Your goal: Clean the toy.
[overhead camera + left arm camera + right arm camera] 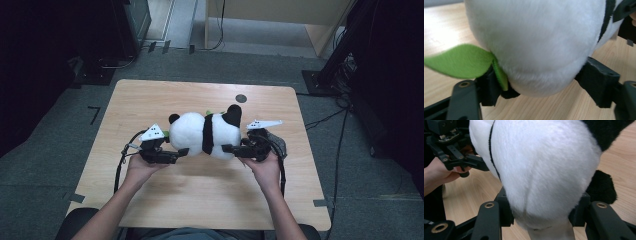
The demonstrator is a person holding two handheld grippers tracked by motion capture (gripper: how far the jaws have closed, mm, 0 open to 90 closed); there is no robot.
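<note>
- Panda plush [205, 132] lies on its side, mid-table, a bit nearer the far edge than the near one; long axis runs parallel to the near edge.
- White body with a black band around the middle; one black ear toward the left edge, a larger black patch on the far right end.
- Left gripper [183, 151] is at the plush's left end. In the left gripper view both pads sit against the white fur, which bulges between them: jaws pinching that end.
- Green felt leaf [461, 60] sticks out of the plush right by one left jaw pad, stem tucked between pad and fur.
- Right gripper [227, 148] is at the plush's right end. Right gripper view: the white fur narrows between the two pads and is squeezed there, so the jaws are clamped on it. Black plush limb [602, 187] sits just beside one pad.
- Left hand [140, 167] and right hand [264, 167] come in from the near edge, one per gripper, both over the table [210, 195].
- Cables trail from each gripper back toward the near edge.
- Small dark round mark [241, 98] on the table near the far edge, well apart from the plush.
- Can't tell whether the plush rests on the table or is lifted slightly.
</note>
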